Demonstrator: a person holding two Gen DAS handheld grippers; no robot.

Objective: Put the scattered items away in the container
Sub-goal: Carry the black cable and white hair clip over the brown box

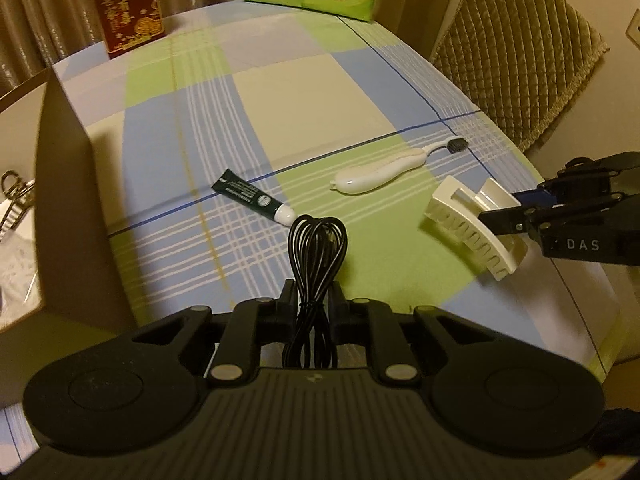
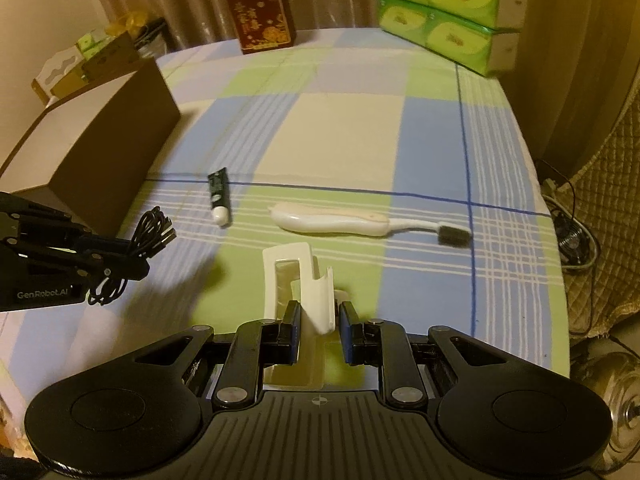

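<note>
Left tool [image 1: 311, 300] clamped on a coiled black cable [image 1: 316, 240]: thin glossy cord folded into a long bundle, tied mid-length, loops sticking out past the fingertips, plug ends visible in the right wrist view [image 2: 154, 232]. Bundle is off the counter [image 1: 320, 100], held above the green/blue/cream plaid cloth.

Right tool [image 2: 319, 312] clamped on a white plastic claw hair clip [image 2: 304, 280]: curved body, rectangular cut-out, row of comb teeth along one edge [image 1: 472, 228]. Also lifted clear of the cloth, gripped at its handle end.

On the counter, untouched:
- dark green squeeze tube with white cap [image 1: 256, 202], lying flat, cap toward the tools
- white toothbrush with fat contoured handle and dark bristle head [image 2: 360, 222], lying flat just beyond the clip, well apart from the tube

Container: brown cardboard box with pale inside [image 2: 96, 136], open top, standing at the counter's left edge. Left wrist view shows some contents inside; can't make them out.

Far edge: dark red gold-printed box [image 2: 264, 16], stacked green tissue packs [image 2: 448, 20].
</note>
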